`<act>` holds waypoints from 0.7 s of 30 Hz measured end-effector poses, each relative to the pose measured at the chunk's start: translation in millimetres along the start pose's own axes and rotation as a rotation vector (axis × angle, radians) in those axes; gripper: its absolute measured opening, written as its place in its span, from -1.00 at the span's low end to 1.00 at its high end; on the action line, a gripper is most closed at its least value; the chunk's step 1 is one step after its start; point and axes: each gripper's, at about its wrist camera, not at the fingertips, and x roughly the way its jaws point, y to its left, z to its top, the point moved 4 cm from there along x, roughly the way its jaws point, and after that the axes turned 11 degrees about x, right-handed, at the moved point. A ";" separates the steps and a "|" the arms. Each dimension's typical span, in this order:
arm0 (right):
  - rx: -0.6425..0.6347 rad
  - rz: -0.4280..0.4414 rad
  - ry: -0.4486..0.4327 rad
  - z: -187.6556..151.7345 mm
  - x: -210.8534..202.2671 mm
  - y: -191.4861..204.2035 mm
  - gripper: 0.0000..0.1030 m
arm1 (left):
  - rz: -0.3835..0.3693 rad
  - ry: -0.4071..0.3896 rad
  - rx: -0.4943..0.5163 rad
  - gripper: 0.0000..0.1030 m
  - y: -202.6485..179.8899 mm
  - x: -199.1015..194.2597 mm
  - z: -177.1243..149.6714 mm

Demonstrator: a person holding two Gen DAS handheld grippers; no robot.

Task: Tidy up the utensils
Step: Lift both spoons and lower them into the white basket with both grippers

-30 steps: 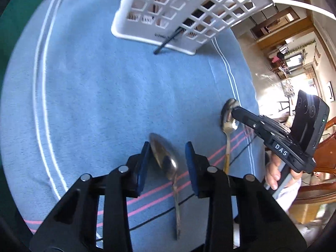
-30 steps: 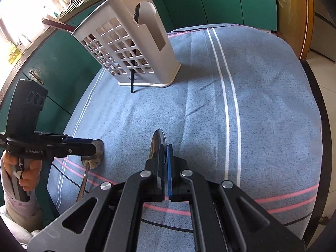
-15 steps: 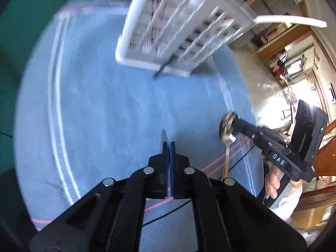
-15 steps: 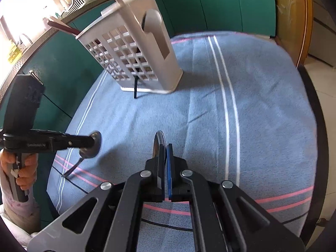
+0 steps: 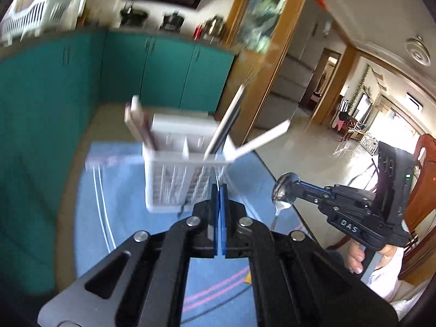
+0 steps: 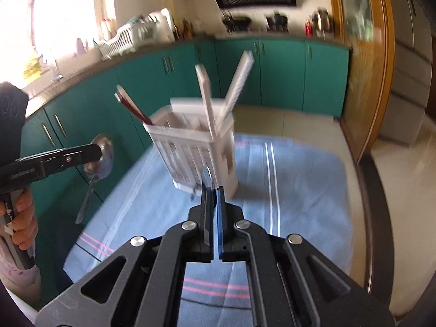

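left gripper [image 5: 218, 190] clamped on spoon [image 6: 99, 155], tipped down toward white utensil basket [image 5: 177, 179] | right gripper [image 6: 212, 190] clamped on second spoon [image 5: 284, 190], same tilt | both spoons airborne, near side of basket

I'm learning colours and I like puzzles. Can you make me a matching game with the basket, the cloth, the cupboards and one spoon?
Things:
1. basket
2. cloth
3. cupboards
4. spoon in the left gripper

Colour or state:
A. blue with stripes
B. shiny, held up in the air
C. white, with holes in its sides
D. green

Right pairs: 1-C, 2-A, 3-D, 4-B.
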 end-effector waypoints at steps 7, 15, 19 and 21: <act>-0.080 0.007 -0.168 73.5 -35.5 40.1 -0.95 | -0.087 -0.138 0.019 -0.98 11.6 -0.3 84.9; -0.002 -0.125 -0.310 145.6 -16.4 35.9 -0.95 | -0.175 -0.259 0.002 -0.98 47.3 51.1 123.5; 0.016 -0.202 -0.377 153.8 3.1 31.2 -0.95 | -0.164 -0.284 0.022 -0.98 52.5 71.2 122.0; 0.007 -0.241 -0.400 152.6 17.0 29.5 -0.95 | -0.192 -0.289 0.013 -0.98 56.3 83.3 118.2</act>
